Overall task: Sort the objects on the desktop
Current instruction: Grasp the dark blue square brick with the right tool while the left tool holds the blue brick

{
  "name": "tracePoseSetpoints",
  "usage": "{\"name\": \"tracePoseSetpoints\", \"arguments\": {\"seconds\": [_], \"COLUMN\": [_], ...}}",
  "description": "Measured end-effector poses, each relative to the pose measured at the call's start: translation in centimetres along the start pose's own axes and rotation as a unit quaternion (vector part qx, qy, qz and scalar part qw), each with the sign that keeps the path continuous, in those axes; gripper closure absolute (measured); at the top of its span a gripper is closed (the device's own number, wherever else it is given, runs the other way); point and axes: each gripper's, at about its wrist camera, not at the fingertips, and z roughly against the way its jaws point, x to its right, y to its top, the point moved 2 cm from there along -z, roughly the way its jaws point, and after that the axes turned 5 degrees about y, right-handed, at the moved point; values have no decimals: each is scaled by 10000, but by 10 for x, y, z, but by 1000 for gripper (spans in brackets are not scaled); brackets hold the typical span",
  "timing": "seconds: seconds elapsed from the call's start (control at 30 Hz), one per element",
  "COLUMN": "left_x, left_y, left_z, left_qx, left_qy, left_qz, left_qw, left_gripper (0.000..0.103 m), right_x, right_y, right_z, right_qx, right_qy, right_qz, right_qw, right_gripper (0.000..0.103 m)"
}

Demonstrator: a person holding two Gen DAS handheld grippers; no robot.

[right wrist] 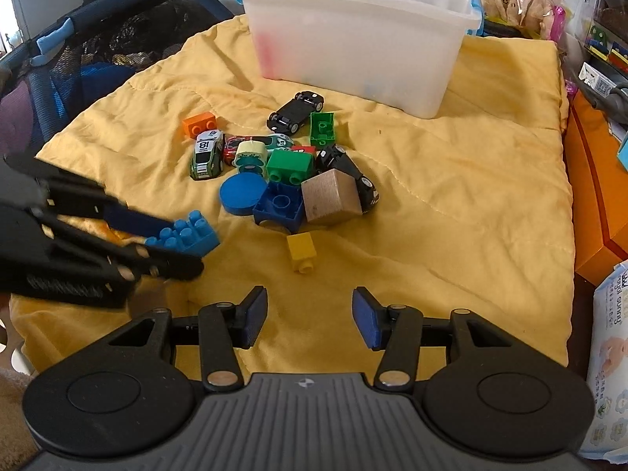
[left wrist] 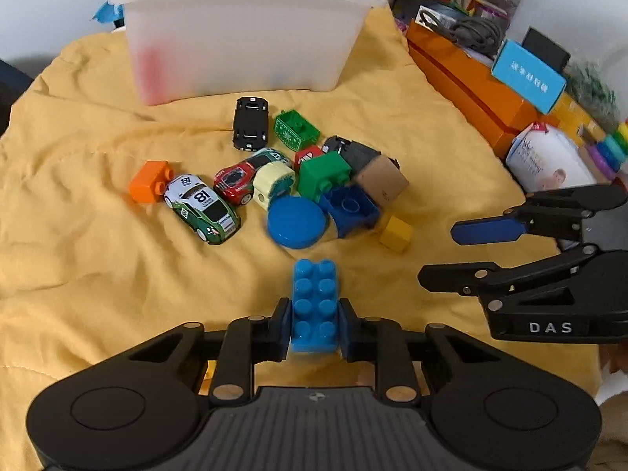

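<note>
Left wrist: my left gripper (left wrist: 314,324) fingers clamp the light-blue brick (left wrist: 314,306); I'd lift level, clearing the pile, toward the bin (left wrist: 243,35). Right gripper (right wrist: 310,320) fingers apart, empty.

Yellow quilt (right wrist: 451,180) (rumpled) carries a white bin (right wrist: 361,35) and scattered toys (right wrist: 282,165).

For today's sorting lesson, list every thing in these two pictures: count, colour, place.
Bin: one, white, far end of the cloth.
Cloth: one, yellow, under everything.
Toy cars: at least five, mixed colours, central pile.
Plastic bricks: orange, two green, dark blue, in the pile.
Disc: one, blue, pile's near edge.
Wooden cube: one, brown, pile's right.
Yellow block: one, nearest, apart.
Light blue brick: one, held.
Left gripper: shut on it.
Right gripper: open, empty.
</note>
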Motion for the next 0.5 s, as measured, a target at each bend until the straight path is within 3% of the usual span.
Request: {"name": "tracePoseSetpoints", "arguments": {"seconds": [0.1, 0.2, 0.33, 0.5], "left_x": [-11, -16, -40, -52], "left_y": [2, 7, 13, 3], "left_z": [5, 12, 10, 2], "left_qx": [47, 161, 15, -109], "left_qy": [-16, 475, 232, 71], "left_qz": [64, -254, 248, 395], "left_qw": [10000, 9984, 9994, 9991], "left_gripper": [76, 76, 76, 75], "right_x": [2, 7, 17, 32], "right_y": [3, 12, 28, 45], "right_z": [-1, 2, 5, -3], "right_qx": [73, 298, 552, 592], "right_qy": [-13, -40, -154, -181], "right_qz": [-57, -140, -246, -422], "right_qw": [10000, 9995, 9981, 9972], "right_gripper": [51, 51, 51, 51]}}
